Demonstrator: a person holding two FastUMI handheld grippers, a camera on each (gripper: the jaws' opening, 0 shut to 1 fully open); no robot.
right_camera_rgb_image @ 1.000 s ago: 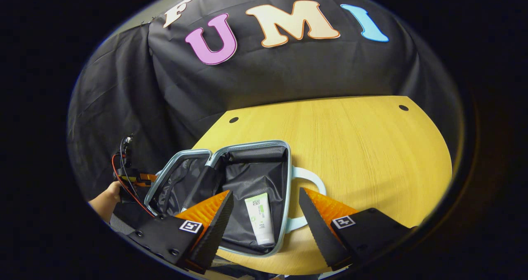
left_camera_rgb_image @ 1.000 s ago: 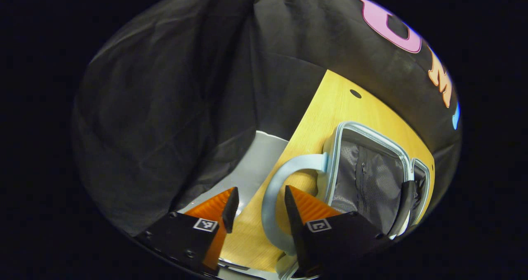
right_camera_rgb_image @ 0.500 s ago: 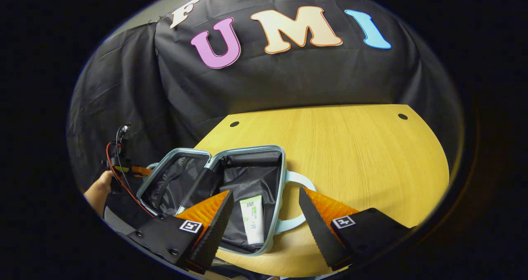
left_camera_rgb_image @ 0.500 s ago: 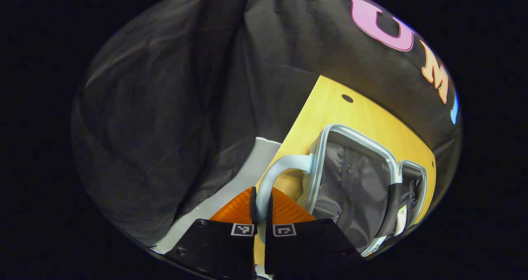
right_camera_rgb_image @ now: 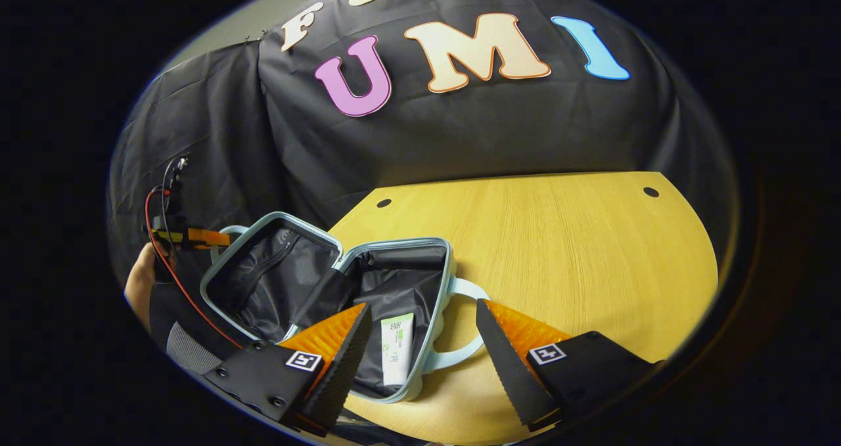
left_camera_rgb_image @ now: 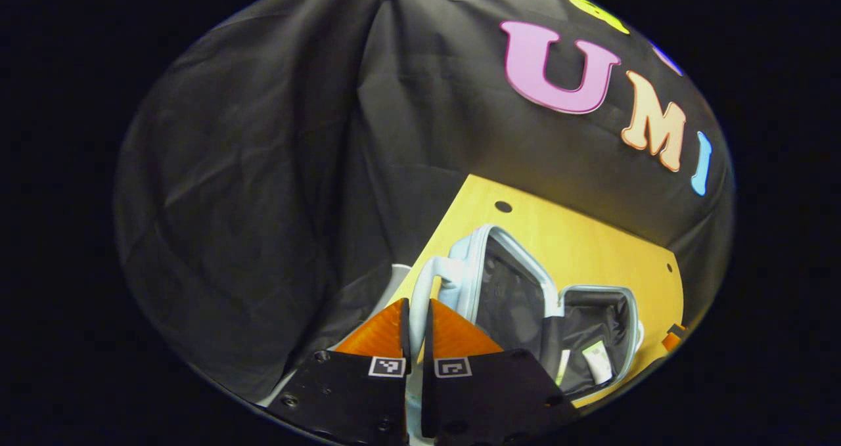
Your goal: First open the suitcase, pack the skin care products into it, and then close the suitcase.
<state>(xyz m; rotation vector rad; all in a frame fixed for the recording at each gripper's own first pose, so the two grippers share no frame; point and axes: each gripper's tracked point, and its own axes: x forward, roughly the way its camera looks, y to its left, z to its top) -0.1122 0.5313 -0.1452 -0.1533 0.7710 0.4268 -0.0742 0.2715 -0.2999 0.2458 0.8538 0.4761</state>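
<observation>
A pale blue suitcase lies open on the wooden table (right_camera_rgb_image: 558,249). Its lid (right_camera_rgb_image: 263,278) is tilted up off the table, and the base half (right_camera_rgb_image: 445,288) lies flat. A white tube with a green band (right_camera_rgb_image: 396,347) rests in the base's dark lining. My left gripper (left_camera_rgb_image: 415,305) is shut on the lid's handle (left_camera_rgb_image: 430,270); in the right gripper view it (right_camera_rgb_image: 197,237) shows at the lid's far edge, held by a hand (right_camera_rgb_image: 138,282). My right gripper (right_camera_rgb_image: 422,305) hovers open over the base's front, holding nothing. In the left gripper view the lid (left_camera_rgb_image: 506,288) rises before the base (left_camera_rgb_image: 599,289) and tube (left_camera_rgb_image: 598,362).
The base's own handle (right_camera_rgb_image: 470,354) lies on the table between my right fingers. The tabletop has two small dark holes (right_camera_rgb_image: 384,203) near its back edge. Black cloth walls close in behind and to the left. A strip of grey floor (left_camera_rgb_image: 394,276) shows past the table's left edge.
My left gripper closed on the lid's handle and has lifted the lid from flat to tilted up. The right gripper stays open and has hardly moved.
</observation>
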